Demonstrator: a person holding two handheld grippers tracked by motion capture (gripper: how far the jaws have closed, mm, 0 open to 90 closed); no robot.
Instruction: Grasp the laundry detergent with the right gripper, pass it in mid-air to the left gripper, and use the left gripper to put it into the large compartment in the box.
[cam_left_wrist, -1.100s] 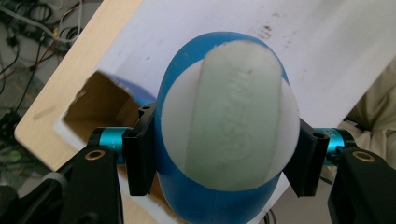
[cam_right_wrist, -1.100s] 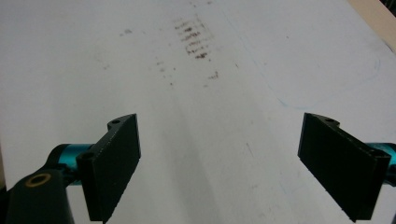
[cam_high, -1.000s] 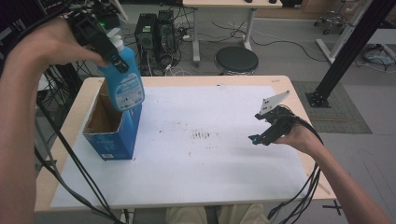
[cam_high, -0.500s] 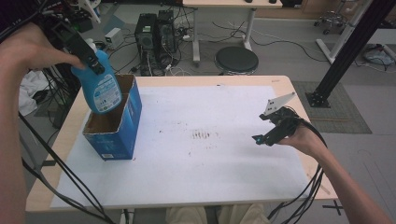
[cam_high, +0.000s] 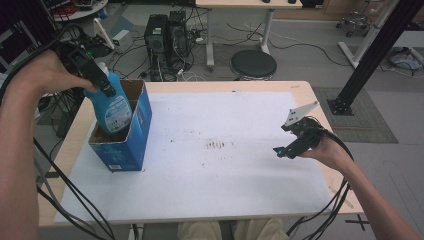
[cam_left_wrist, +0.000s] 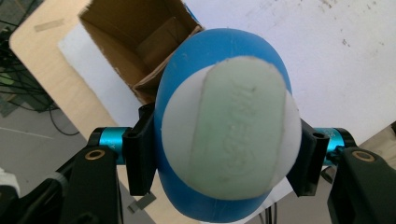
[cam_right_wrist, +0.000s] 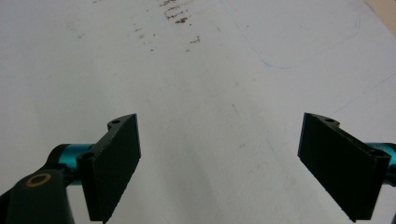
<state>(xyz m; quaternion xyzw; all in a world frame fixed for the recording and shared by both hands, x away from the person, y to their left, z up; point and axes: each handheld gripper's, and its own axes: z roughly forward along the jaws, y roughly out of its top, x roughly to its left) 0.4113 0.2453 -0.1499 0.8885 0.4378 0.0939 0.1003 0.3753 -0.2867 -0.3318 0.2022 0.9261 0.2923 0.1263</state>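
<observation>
The left hand-held gripper (cam_high: 102, 85) pinches the neck of a blue plastic bottle with a pale green cap (cam_left_wrist: 231, 135), its jaws pressed against both sides just under the cap. The bottle hangs tilted, its lower part inside the open blue cardboard box (cam_high: 132, 142), which stands near the left edge of the white-covered surface (cam_high: 225, 195), toward the far left corner. The right hand-held gripper (cam_high: 286, 150) hovers near the right edge with its jaws spread wide, holding nothing.
</observation>
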